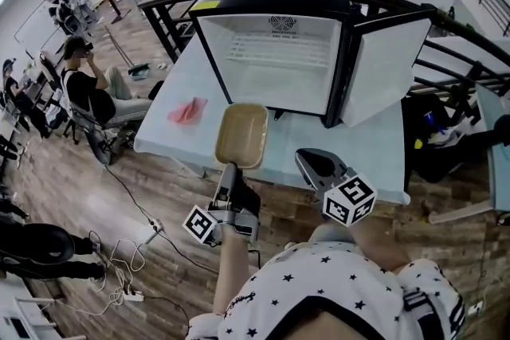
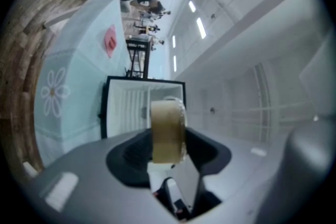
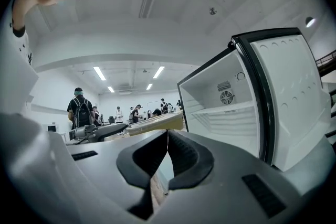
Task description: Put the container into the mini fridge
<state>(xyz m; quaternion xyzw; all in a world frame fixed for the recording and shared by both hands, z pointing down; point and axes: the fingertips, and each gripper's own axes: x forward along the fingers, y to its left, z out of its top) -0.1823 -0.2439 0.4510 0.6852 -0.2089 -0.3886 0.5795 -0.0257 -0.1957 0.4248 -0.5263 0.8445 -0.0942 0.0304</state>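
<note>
The tan, shallow container [image 1: 241, 135] is held level above the front of the pale blue table [image 1: 366, 151], just before the open mini fridge [image 1: 271, 60]. My left gripper [image 1: 231, 169] is shut on its near rim. In the left gripper view the container [image 2: 168, 131] shows edge-on between the jaws, with the fridge's white inside [image 2: 131, 105] behind it. My right gripper [image 1: 308, 161] hovers over the table's front edge to the right of the container, shut and empty. In the right gripper view its jaws [image 3: 167, 136] meet at the tips, with the container [image 3: 157, 123] to the left and the fridge [image 3: 226, 113] to the right.
The fridge door [image 1: 386, 68] stands swung out to the right. A pink cloth [image 1: 187, 111] lies on the table's left part. A black railing [image 1: 454, 52] runs behind the table. People sit and stand at desks at far left [image 1: 88, 87]. Cables lie on the wooden floor [image 1: 127, 251].
</note>
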